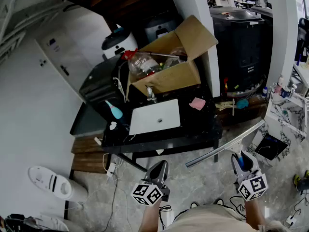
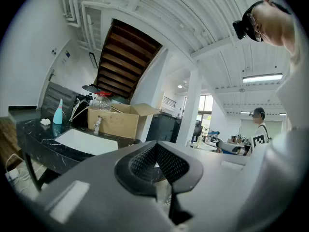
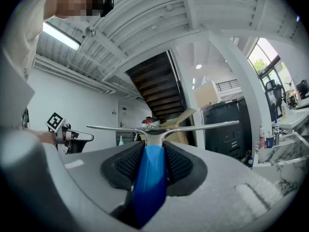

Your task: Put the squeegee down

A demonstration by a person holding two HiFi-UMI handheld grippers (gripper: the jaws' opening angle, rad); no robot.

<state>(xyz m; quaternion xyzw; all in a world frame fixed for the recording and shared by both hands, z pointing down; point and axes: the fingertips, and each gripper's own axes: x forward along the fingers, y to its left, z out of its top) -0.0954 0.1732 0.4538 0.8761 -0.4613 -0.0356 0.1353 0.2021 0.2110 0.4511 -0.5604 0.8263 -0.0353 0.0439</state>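
The squeegee (image 1: 224, 145) has a long metal blade and a blue handle (image 3: 150, 182). In the head view it hangs level in the air at the lower right, in front of the black table (image 1: 203, 129). My right gripper (image 1: 240, 161) is shut on the blue handle, and in the right gripper view the blade (image 3: 203, 126) spans left to right just past the jaws of the right gripper (image 3: 153, 151). My left gripper (image 1: 158, 170) hangs at the bottom centre, apart from the squeegee. In the left gripper view the pads of the left gripper (image 2: 155, 153) meet with nothing between them.
On the black table lie a white sink basin (image 1: 155, 116), an open cardboard box (image 1: 166, 74) with bottles, a pink sponge (image 1: 197, 103) and a teal bottle (image 1: 114, 110). A marble counter (image 1: 285, 112) stands at the right. Cables (image 1: 113, 187) trail over the floor.
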